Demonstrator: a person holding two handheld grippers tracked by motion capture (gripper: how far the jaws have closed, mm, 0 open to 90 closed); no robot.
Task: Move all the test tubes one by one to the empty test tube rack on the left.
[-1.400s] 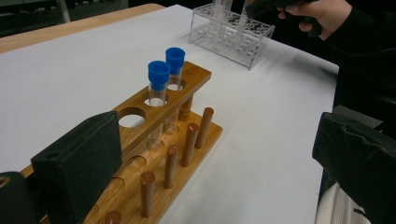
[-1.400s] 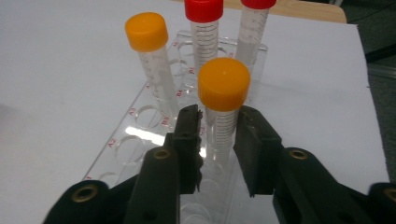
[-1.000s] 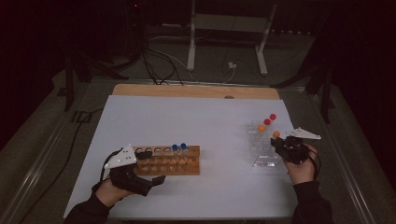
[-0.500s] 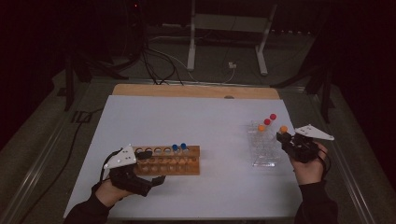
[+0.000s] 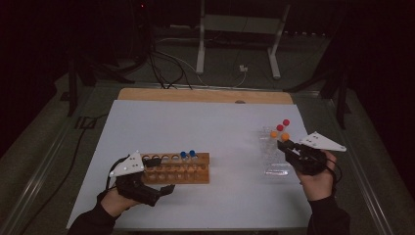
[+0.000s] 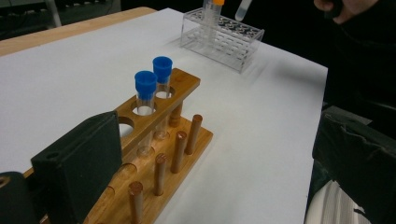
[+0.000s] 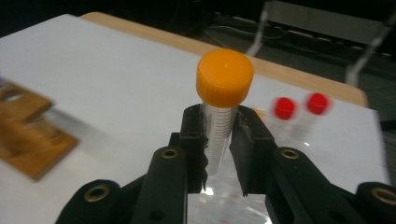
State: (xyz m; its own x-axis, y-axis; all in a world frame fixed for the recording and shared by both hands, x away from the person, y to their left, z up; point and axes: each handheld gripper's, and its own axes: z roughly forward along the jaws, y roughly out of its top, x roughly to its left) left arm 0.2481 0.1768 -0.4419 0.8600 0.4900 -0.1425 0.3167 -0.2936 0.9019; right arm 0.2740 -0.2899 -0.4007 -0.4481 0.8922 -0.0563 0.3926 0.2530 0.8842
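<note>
A wooden tube rack [image 5: 188, 171] lies at the front left with two blue-capped tubes [image 5: 188, 154] [image 6: 154, 84] standing in its right end. My left gripper [image 5: 164, 174] [image 6: 219, 154] is open, its jaws set wide on either side of the rack's left end. A clear plastic rack [image 5: 272, 152] [image 6: 224, 32] at the right holds two red-capped tubes [image 5: 283, 125] [image 7: 299, 106] and an orange-capped one [image 5: 274, 133]. My right gripper [image 5: 284, 145] [image 7: 219, 133] is shut on another orange-capped tube [image 5: 285, 137] [image 7: 224, 93], held upright above the clear rack.
A white sheet [image 5: 205, 127] covers the table, with a wooden strip [image 5: 195, 95] along its far edge. Cables and a stand's legs [image 5: 235, 54] lie on the dark floor beyond. Open sheet separates the two racks.
My right gripper has lifted the orange-capped tube up from the clear rack and shifted a little to the left. The left gripper has stayed put.
</note>
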